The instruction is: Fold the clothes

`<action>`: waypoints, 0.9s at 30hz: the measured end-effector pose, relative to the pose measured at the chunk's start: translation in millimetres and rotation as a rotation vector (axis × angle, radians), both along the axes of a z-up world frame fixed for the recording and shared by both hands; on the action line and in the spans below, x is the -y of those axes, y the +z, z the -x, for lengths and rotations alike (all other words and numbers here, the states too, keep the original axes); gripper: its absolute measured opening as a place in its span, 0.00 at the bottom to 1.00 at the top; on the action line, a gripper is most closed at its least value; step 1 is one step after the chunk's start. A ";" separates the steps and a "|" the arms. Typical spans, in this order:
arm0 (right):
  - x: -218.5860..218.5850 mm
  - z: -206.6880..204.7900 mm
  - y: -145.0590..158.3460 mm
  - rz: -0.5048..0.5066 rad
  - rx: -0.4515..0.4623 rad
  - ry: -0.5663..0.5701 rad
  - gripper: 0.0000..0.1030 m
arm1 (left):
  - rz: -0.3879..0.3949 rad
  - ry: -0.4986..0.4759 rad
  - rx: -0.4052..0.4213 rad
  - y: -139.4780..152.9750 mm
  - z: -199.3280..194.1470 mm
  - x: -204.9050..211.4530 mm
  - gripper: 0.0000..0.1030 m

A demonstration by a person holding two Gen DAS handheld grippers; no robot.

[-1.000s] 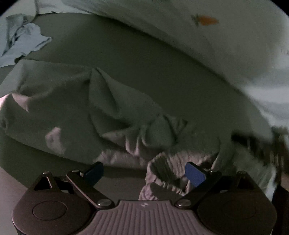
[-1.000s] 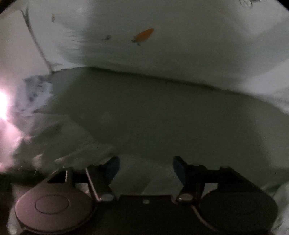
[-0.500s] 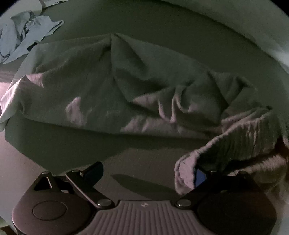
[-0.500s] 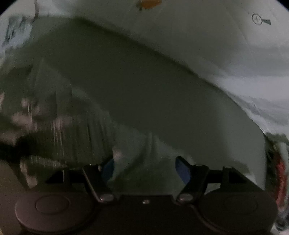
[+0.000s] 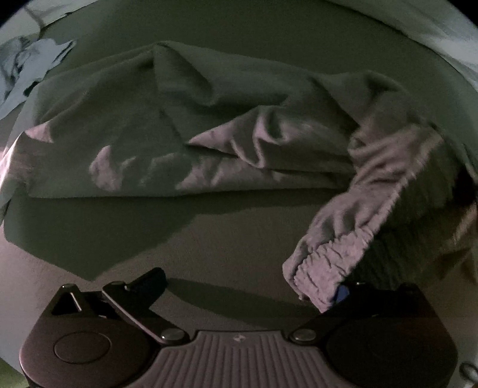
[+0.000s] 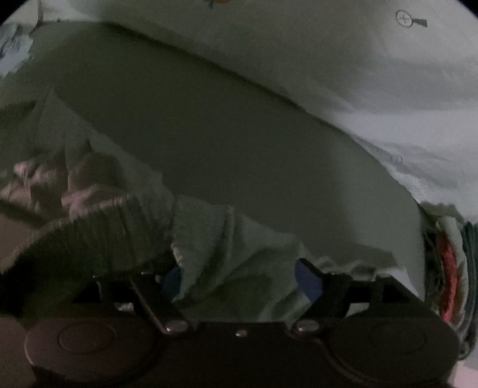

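Both my wrist views are dim, low contrast, w/ a greenish cast. Left view: pinkish light patches on the garment point(image 5: 191, 125) toward 9 o'clock, so light comes from that side; its hard shadow falls on the bed surface point(image 5: 239, 238) below. Right view: softer, smeared at 9 o'clock, detail lost. Fisheye bends all edges; corners black.

- Trousers point(image 5: 209, 125): plain grey-green cloth, unpatterned; ribbed waistband point(image 5: 331, 262) reads paler, greyish-lilac where light strikes.
- Bed sheet point(image 5: 239, 238): uniform dull olive-green, unpatterned.
- Quilt point(image 6: 343, 65): pale whitish-green, printed with small scattered motifs, one orange point(image 6: 221, 1), one dark outline figure point(image 6: 410, 20).
- Crumpled garment point(image 5: 27, 68): light blue.
- Left tongs point(image 5: 248, 286): black body, blue pads.
- Right tongs point(image 6: 239, 277): black body, blue pads point(image 6: 307, 280).
- Item at right edge point(image 6: 451, 268): red with dark markings; pattern indistinct.
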State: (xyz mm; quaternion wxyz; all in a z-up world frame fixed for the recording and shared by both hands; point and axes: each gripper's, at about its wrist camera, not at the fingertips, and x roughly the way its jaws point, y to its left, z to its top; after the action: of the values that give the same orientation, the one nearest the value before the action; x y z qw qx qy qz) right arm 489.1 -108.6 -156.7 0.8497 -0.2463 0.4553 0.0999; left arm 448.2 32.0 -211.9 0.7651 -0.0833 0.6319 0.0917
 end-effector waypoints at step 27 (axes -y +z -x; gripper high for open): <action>104.7 66.0 12.2 0.015 -0.113 -0.211 0.81 | -0.005 -0.042 -0.085 0.5 21.5 26.7 1.00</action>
State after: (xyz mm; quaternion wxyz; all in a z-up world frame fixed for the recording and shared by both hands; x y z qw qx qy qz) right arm 423.1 -213.3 -144.5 0.8266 -0.1975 0.5266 0.0200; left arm 426.7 5.2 -211.4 0.7396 -0.0642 0.6651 0.0803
